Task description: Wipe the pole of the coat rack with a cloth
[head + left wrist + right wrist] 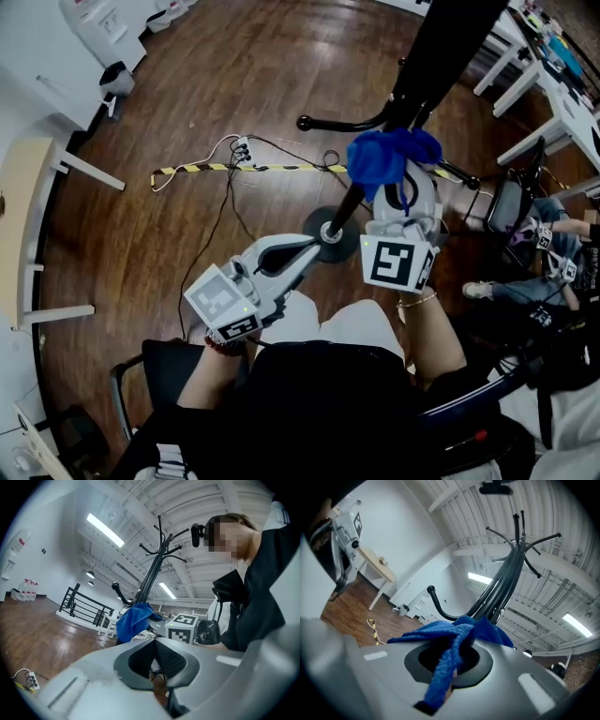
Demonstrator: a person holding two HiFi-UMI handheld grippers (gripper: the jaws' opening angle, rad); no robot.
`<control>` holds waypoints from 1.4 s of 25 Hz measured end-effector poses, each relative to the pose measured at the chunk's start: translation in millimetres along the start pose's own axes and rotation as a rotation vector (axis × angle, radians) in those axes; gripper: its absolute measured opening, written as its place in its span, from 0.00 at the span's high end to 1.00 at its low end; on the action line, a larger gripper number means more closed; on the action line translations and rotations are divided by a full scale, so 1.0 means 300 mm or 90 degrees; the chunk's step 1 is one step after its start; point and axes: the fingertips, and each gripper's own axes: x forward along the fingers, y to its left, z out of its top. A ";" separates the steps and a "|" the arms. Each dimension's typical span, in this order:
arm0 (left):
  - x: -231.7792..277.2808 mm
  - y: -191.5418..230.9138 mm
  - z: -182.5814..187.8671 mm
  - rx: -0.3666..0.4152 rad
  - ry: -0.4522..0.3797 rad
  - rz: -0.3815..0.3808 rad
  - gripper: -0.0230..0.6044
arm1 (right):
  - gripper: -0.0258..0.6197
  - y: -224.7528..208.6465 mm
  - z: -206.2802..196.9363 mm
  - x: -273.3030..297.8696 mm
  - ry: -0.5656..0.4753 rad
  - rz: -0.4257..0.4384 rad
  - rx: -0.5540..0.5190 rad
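Note:
The black coat rack pole (433,47) slants from the top right down to its round base (330,232). My right gripper (401,192) is shut on a bunched blue cloth (389,155), which lies against the pole just above the curved legs. In the right gripper view the cloth (454,634) hangs out of the right gripper (452,660), with the pole (501,588) rising behind it. My left gripper (314,246) is shut and holds nothing; its tips sit beside the lower pole near the base. The left gripper view shows the left gripper (154,656), the cloth (133,620) and the pole (151,576).
A power strip (242,148) with trailing cables and a strip of yellow-black tape (244,169) lie on the wooden floor. White tables (553,84) and a chair (511,202) stand at the right, where a person (553,253) sits. A light wooden table (23,216) stands at the left.

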 end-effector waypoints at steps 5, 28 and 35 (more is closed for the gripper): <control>0.101 0.246 -0.100 0.029 -0.034 0.027 0.96 | 0.93 0.015 -0.073 -0.015 -0.062 -0.055 -0.006; 0.331 0.756 -0.982 0.094 -0.100 0.003 0.96 | 0.93 0.683 -0.724 -0.046 -0.228 -0.024 -0.053; 0.352 0.800 -1.104 0.079 -0.101 0.036 0.96 | 0.93 0.867 -0.934 -0.028 -0.173 0.027 -0.018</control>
